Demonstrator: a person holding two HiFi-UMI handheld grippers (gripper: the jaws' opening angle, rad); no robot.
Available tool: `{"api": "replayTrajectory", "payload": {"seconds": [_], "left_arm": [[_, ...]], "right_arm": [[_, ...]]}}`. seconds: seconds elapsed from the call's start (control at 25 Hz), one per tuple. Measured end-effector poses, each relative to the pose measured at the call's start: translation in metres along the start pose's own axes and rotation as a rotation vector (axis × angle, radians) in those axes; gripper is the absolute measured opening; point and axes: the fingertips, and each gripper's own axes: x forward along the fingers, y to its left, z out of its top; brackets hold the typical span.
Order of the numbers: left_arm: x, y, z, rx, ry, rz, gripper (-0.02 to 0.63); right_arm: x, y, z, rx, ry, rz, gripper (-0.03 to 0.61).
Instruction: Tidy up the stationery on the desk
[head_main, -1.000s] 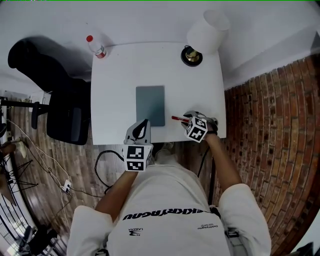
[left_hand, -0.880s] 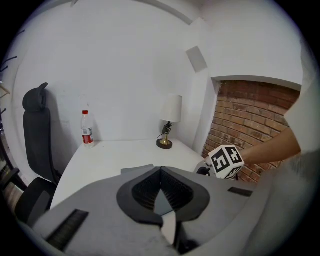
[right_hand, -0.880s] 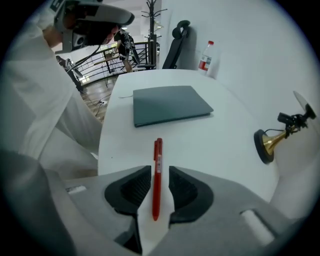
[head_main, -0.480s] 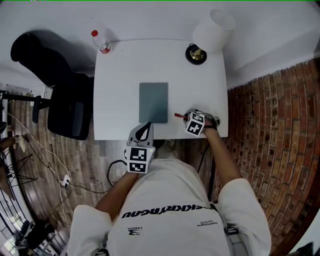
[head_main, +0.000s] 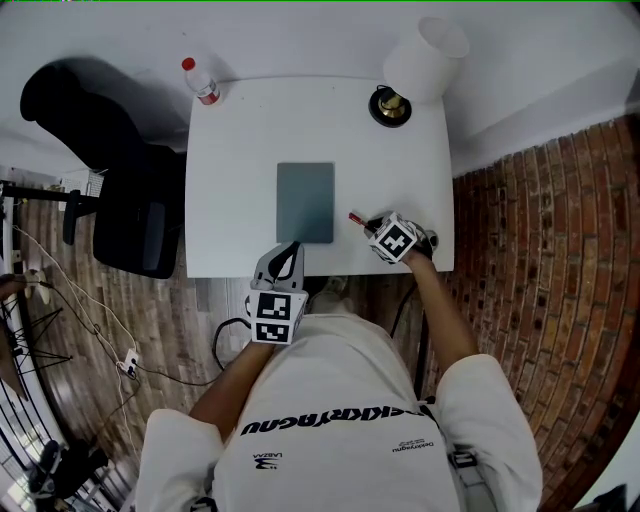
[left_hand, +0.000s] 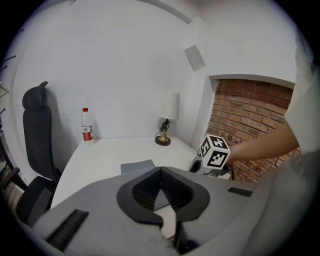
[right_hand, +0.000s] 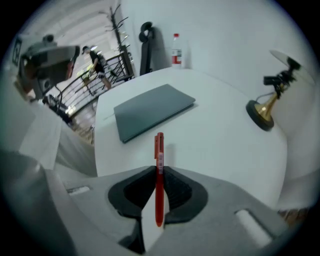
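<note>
While mid-closure, right claw (right_hand: 159, 172) (on pen (right_hand: 159, 146))

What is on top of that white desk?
A flat grey-green notebook, a white-shaded lamp on a brass foot, a clear red-capped bottle and a red pen. The right gripper, whose fingers have just been closing on that pen, hides the desk beneath.

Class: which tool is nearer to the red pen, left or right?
Right. The right tool has just been closing its jaws on the red pen between them. The left tool, shut and empty, sits by the grey notebook, away from the pen.
</note>
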Motion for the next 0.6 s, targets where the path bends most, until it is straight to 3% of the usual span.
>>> {"api": "replayTrajectory", "payload": {"seconds": [0.36, 0.6], "left_arm": [[-0.006, 0.006, 0.004, -0.039, -0.012, 0.017, -0.002], [-0.008, 0.004, -0.001, -0.063, -0.003, 0.013, -0.003]], "right_arm": [[-0.009, -0.024, 0.036, 0.712, -0.268, 0.097, 0.049], [0.0, -0.031, 0.065, 0.972, -0.361, 0.167, 0.05]]}}
